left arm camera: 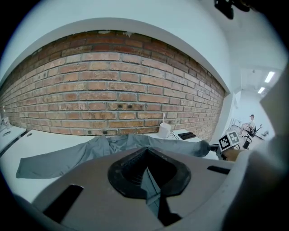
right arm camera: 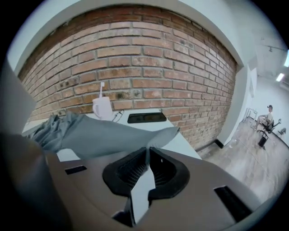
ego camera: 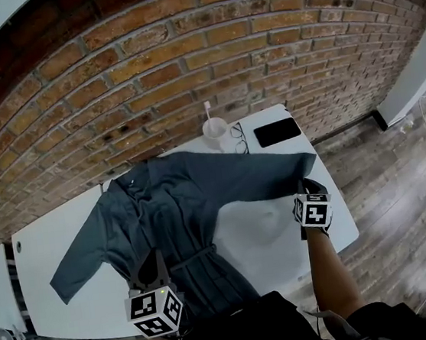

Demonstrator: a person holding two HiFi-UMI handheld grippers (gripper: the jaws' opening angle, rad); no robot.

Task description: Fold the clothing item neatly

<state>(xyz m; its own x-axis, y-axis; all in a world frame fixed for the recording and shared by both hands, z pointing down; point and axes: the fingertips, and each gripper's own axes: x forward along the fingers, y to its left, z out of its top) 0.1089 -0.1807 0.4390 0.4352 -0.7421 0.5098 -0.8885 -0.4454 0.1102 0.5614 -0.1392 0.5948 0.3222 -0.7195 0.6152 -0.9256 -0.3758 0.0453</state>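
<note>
- Left gripper (ego camera: 151,271): fingers pressed together, pinching the grey shirt (ego camera: 173,209) at its near hem.
- Right gripper (ego camera: 305,186): fingers pinching the sleeve cuff (ego camera: 305,165).
- Shirt lies spread on the white desk (ego camera: 271,235).

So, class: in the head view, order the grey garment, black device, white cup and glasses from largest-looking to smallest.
1. grey garment
2. black device
3. white cup and glasses: these look too alike in size to rank

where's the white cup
In the head view, the white cup stands at the far edge of the table by the brick wall, just left of the glasses.
</note>
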